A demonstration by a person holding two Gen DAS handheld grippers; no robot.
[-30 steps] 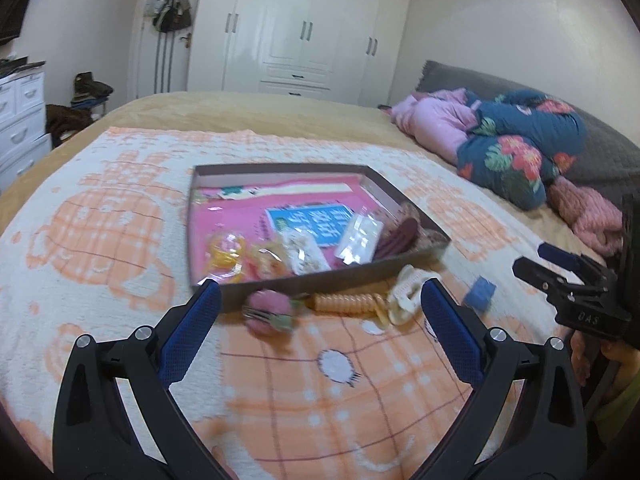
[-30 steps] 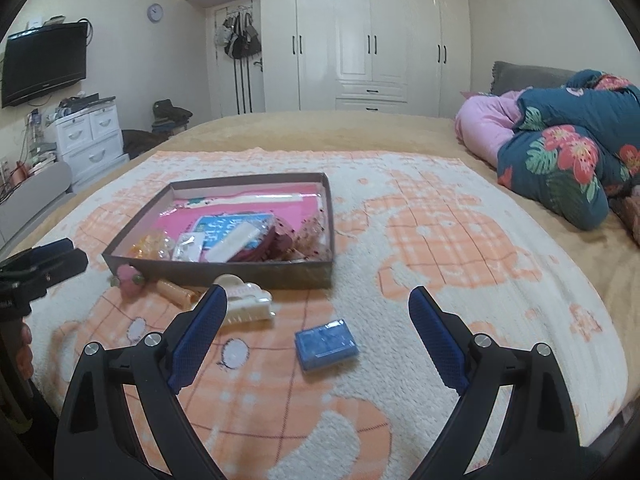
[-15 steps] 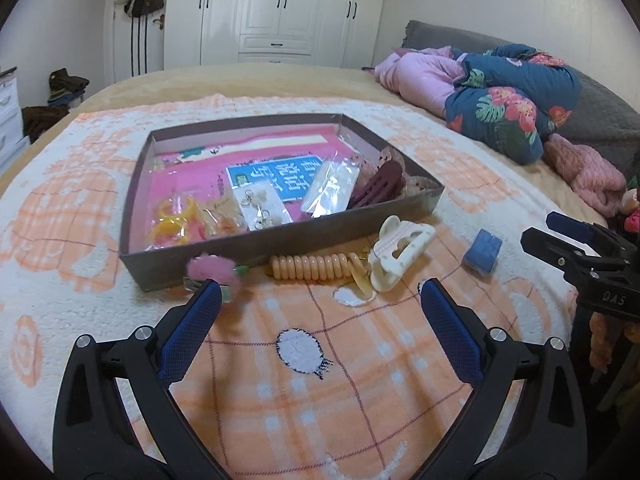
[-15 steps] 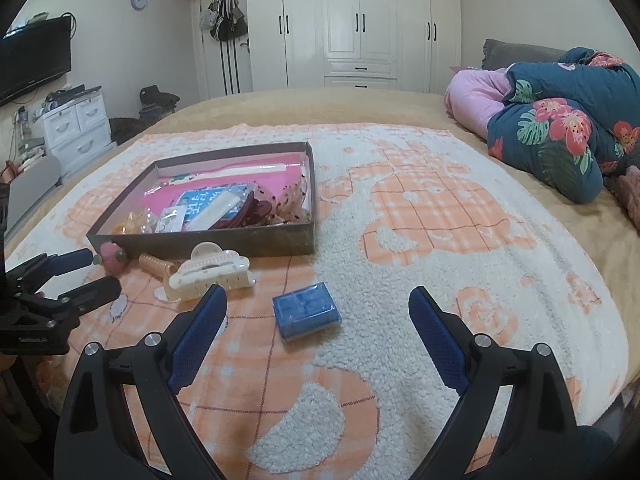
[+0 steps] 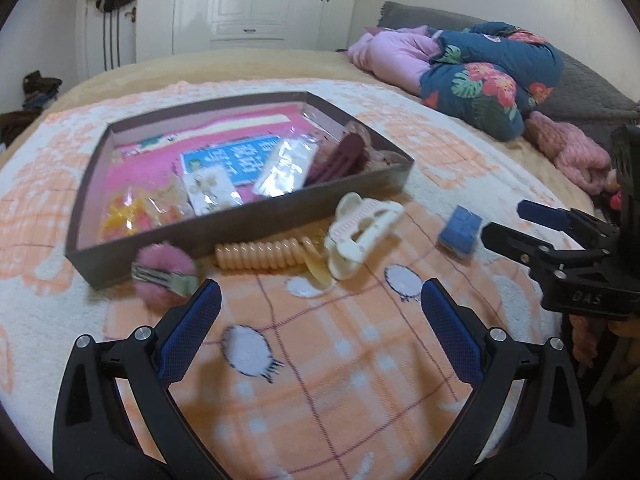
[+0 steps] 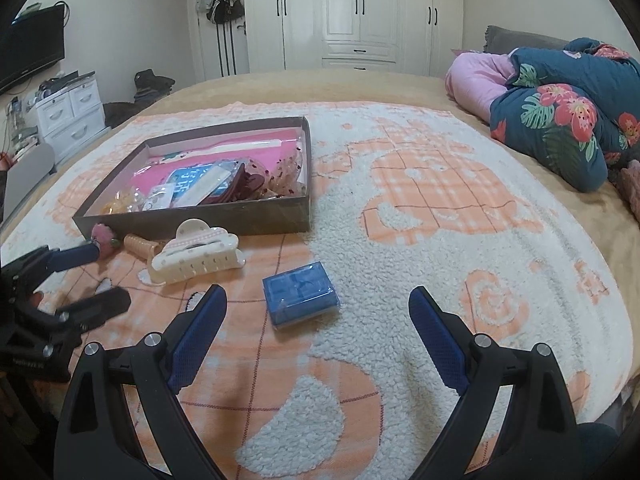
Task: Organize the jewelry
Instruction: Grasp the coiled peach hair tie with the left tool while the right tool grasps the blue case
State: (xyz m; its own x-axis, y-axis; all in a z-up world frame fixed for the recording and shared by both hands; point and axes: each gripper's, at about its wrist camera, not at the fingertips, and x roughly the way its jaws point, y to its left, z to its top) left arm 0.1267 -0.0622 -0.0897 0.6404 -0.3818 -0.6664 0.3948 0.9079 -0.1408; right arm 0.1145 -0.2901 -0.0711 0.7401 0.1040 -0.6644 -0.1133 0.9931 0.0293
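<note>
A shallow brown box (image 5: 248, 222) (image 6: 264, 216) with a pink lining holds several packets and hair pieces. In front of it on the blanket lie a pink pompom clip (image 5: 162, 268) (image 6: 103, 238), a peach spiral hair tie (image 5: 260, 255) (image 6: 140, 245), a cream claw clip (image 5: 362, 232) (image 6: 196, 258) and a small blue box (image 5: 458, 230) (image 6: 300, 298). My left gripper (image 5: 320, 300) is open and empty, just short of the spiral tie. My right gripper (image 6: 318, 306) is open and empty, with the blue box between its fingers' line.
The things lie on an orange-and-white fleece blanket (image 6: 420, 220) on a bed. A folded floral quilt (image 6: 560, 112) and pink bedding (image 5: 396, 56) lie at the far right. White wardrobes (image 6: 360, 12) and a drawer unit (image 6: 68, 112) stand beyond the bed.
Both grippers have moved forward and lower toward the items; the box and loose pieces look larger. Both stay open and empty.
</note>
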